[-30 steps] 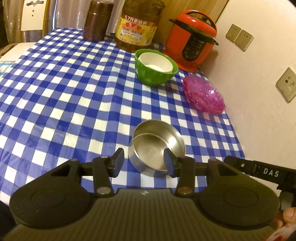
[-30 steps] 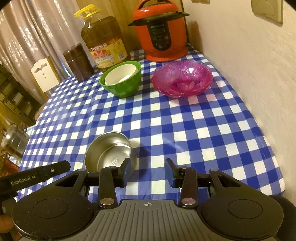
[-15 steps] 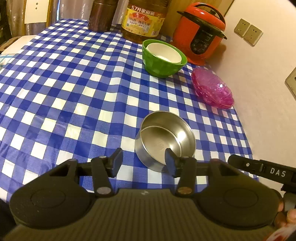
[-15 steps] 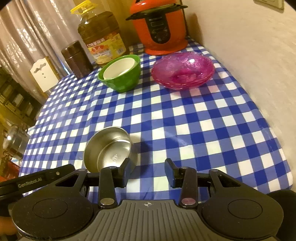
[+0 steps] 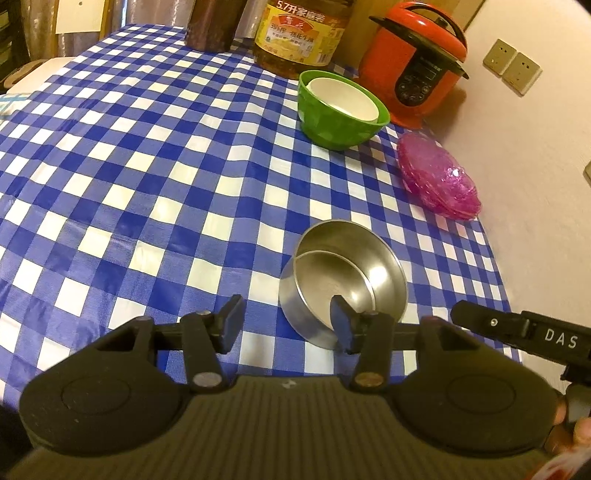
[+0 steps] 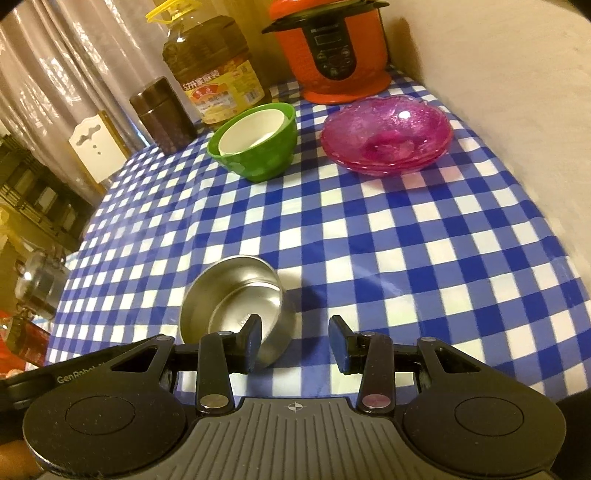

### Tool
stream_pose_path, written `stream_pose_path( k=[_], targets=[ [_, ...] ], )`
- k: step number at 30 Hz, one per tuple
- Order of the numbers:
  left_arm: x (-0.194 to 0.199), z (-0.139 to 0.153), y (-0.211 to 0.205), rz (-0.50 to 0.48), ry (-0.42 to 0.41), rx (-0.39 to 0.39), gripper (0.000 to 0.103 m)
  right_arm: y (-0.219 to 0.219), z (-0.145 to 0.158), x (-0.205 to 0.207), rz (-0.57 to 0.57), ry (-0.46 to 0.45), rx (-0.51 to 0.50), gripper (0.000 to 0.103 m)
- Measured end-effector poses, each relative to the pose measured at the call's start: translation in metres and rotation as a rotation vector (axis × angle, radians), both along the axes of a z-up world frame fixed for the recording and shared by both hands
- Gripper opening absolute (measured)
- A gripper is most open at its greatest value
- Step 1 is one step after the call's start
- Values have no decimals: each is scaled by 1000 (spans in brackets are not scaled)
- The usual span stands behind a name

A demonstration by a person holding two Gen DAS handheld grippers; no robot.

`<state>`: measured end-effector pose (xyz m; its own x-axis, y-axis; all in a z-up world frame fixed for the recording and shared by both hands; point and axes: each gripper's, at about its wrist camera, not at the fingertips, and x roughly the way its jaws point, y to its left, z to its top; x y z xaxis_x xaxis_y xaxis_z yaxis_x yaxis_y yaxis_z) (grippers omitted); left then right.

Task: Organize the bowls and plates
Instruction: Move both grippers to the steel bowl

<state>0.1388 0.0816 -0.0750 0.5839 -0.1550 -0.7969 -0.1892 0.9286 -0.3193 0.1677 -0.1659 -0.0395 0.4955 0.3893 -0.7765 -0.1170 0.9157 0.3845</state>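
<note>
Two nested steel bowls [image 5: 343, 277] sit on the blue checked tablecloth; they also show in the right wrist view [image 6: 234, 299]. My left gripper [image 5: 286, 323] is open and empty, its right finger in front of the bowls. My right gripper [image 6: 297, 341] is open and empty, its left finger in front of the bowls' right side. A green bowl [image 5: 341, 127] holds a white bowl [image 5: 345, 98]; the pair also shows in the right wrist view [image 6: 258, 147]. Stacked pink glass plates [image 5: 439, 181] lie to the right, seen too in the right wrist view [image 6: 386, 133].
A red pressure cooker [image 5: 413, 62], an oil jug [image 5: 301, 33] and a brown canister [image 5: 214, 26] stand at the table's back. The wall [image 5: 535, 166] runs along the right edge. The table's near edge [image 6: 498, 384] is just ahead of my right gripper.
Both grippers have moved lower and closer over the table, so the steel bowls now sit nearer the fingers. No object has moved and both grippers stay open.
</note>
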Motion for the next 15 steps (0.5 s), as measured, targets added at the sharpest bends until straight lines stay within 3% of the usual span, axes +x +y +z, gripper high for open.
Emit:
stream_pose_path(
  k=[15],
  targets=[
    [22, -21, 0, 5, 5, -35, 43, 15, -28, 22, 19, 29, 8, 40]
  ],
)
